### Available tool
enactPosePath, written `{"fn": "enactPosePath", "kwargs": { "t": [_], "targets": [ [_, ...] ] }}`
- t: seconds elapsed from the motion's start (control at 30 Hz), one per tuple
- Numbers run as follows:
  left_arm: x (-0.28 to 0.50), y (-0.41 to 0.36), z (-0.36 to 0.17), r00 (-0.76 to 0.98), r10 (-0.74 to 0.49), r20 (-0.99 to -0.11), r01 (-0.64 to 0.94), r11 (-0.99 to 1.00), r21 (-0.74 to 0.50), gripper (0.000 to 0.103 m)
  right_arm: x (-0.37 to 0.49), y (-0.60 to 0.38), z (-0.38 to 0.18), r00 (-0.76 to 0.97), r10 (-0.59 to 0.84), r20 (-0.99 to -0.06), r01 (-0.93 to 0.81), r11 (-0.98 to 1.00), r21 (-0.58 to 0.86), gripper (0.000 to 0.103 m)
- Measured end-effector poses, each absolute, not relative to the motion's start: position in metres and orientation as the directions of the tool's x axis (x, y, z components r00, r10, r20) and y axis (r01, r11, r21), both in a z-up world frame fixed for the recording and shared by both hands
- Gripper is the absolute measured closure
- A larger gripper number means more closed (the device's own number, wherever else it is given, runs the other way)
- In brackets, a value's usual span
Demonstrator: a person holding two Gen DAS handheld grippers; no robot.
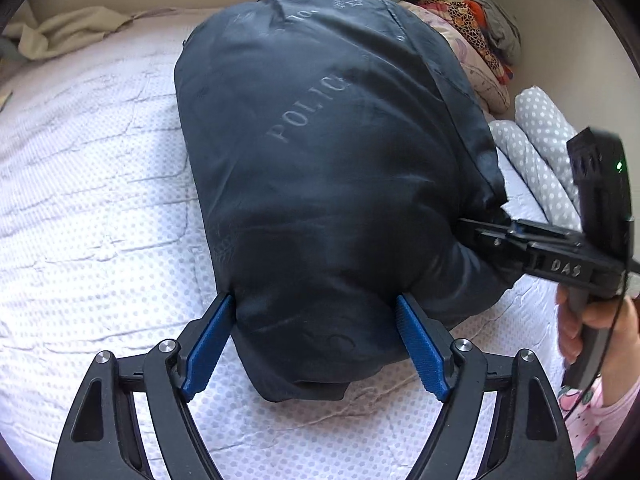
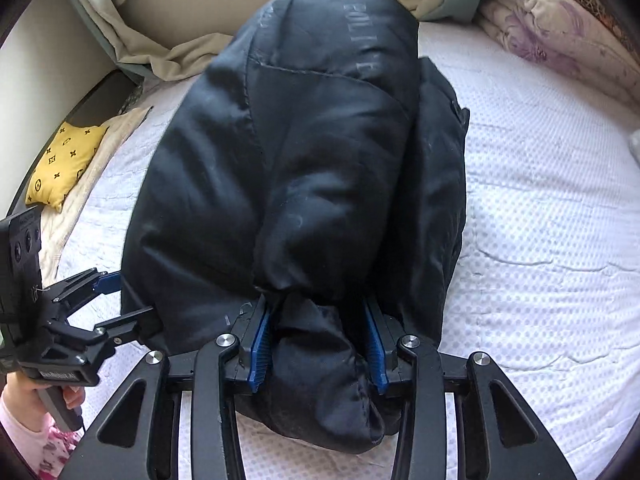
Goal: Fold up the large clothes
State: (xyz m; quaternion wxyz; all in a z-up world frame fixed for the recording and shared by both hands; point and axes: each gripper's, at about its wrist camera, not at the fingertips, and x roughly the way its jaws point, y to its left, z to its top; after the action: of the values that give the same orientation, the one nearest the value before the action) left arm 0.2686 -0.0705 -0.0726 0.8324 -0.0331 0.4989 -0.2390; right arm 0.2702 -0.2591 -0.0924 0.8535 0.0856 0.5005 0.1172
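A dark navy padded jacket with faint "POLICE" lettering lies bundled on a white textured mattress. My left gripper stands wide, its blue pads pressed against both sides of the jacket's near end. My right gripper is closed on a bunched sleeve or fold of the jacket, with cloth filling the gap between its pads. The right gripper also shows in the left wrist view at the jacket's right side. The left gripper shows in the right wrist view at the jacket's left edge.
A yellow patterned cushion lies at the mattress's left edge. A floral quilt and piled clothes sit at the far side. A grey polka-dot pillow lies to the right. Beige sheets bunch along the wall.
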Motion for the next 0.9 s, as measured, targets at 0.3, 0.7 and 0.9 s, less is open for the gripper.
{"fn": "enactPosePath", "kwargs": {
  "t": [0.3, 0.7, 0.9],
  "targets": [
    [0.263, -0.075, -0.058, 0.414, -0.414, -0.811, 0.370, 0.890, -0.266, 0.022, 0.276, -0.271, -0.121, 0.459, 0.337, -0.822, -0.093, 0.938, 0.333, 0.067],
    [0.278, -0.070, -0.059, 0.460, -0.418, -0.783, 0.375, 0.891, -0.255, 0.019, 0.263, -0.290, -0.109, 0.455, 0.378, -0.806, -0.064, 0.917, 0.394, 0.057],
    [0.284, -0.061, -0.061, 0.448, -0.442, -0.777, 0.350, 0.887, -0.303, 0.019, 0.248, -0.287, -0.051, 0.522, 0.309, -0.795, -0.082, 0.946, 0.314, 0.033]
  ]
}}
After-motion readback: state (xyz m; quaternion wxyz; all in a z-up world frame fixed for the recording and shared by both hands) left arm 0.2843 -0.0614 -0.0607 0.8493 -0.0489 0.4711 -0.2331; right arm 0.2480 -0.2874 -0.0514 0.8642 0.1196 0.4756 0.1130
